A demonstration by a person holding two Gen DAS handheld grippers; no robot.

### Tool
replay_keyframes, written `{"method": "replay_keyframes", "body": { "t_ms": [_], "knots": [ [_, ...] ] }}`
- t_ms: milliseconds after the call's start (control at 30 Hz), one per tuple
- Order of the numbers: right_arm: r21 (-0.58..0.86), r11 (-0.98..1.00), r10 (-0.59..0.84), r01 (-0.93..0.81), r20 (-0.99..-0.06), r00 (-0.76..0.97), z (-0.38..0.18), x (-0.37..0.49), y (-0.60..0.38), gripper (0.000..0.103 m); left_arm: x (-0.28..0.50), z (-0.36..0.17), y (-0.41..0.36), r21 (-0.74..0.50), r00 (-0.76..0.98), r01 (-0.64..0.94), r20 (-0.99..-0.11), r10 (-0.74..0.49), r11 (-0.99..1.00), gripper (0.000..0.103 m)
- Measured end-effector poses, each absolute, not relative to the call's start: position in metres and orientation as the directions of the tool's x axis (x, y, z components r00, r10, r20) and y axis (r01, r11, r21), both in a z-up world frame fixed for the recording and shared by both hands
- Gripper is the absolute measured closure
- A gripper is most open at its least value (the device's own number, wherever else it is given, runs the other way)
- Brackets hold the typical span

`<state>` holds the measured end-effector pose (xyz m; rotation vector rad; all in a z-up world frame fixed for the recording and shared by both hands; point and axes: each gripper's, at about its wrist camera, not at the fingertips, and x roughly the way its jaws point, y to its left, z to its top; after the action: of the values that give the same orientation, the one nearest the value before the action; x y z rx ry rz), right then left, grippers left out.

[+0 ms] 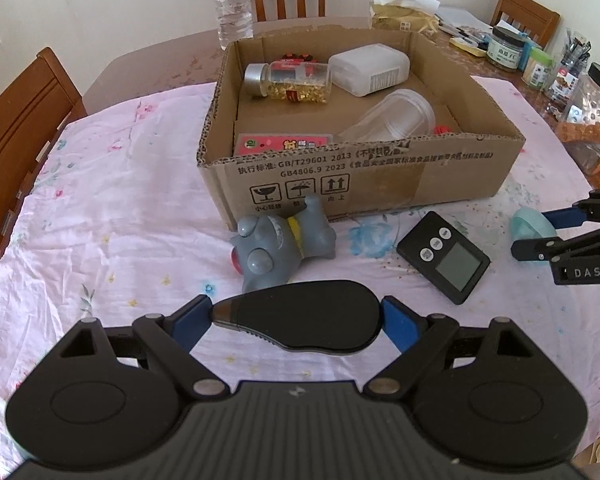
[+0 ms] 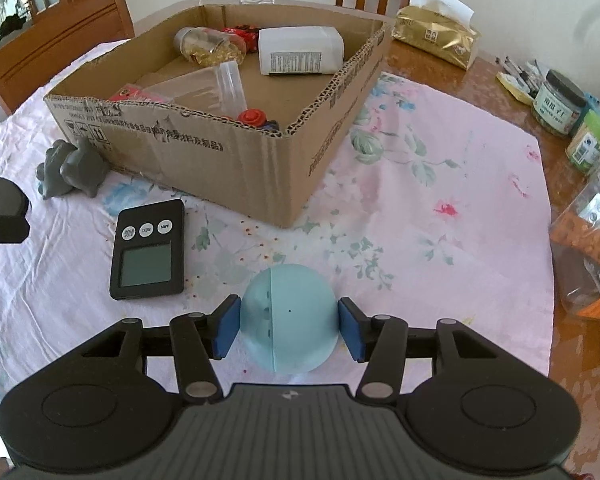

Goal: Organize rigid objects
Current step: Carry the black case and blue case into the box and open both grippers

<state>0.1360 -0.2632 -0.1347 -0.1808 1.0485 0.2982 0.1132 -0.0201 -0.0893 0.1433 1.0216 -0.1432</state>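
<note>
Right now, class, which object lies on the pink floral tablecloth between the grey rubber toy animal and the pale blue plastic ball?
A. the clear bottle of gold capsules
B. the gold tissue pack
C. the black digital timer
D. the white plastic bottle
C: the black digital timer lies flat on the tablecloth, with the grey toy animal on one side and the pale blue ball on the other.

Table edges and background clutter.
Pink floral cloth point(image 2: 440, 168) over wooden table point(image 2: 500, 92); water bottle point(image 1: 231, 0) behind, gold tissue pack point(image 2: 436, 36) at far right, jars point(image 2: 560, 104) along right edge, wooden chairs point(image 1: 16, 128) around.
</note>
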Motion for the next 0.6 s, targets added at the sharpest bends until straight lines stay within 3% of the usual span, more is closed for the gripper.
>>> {"method": "replay_keyframes", "body": {
  "t_ms": [200,600],
  "knots": [
    [-0.019,0.940,0.153,-0.341,-0.869,0.471,-0.121,0.134,-0.262,0.045,0.114,-0.081,-0.020,0.040,0.508,0.210,-0.858,-0.074,0.977,0.013],
    [-0.042,0.898,0.246,-0.437,-0.776,0.580,-0.033,0.168,-0.250,0.045,0.120,-0.041,-0.018,0.027,0.543,0.276,-0.829,-0.133,0.961,0.013]
  ]
}}
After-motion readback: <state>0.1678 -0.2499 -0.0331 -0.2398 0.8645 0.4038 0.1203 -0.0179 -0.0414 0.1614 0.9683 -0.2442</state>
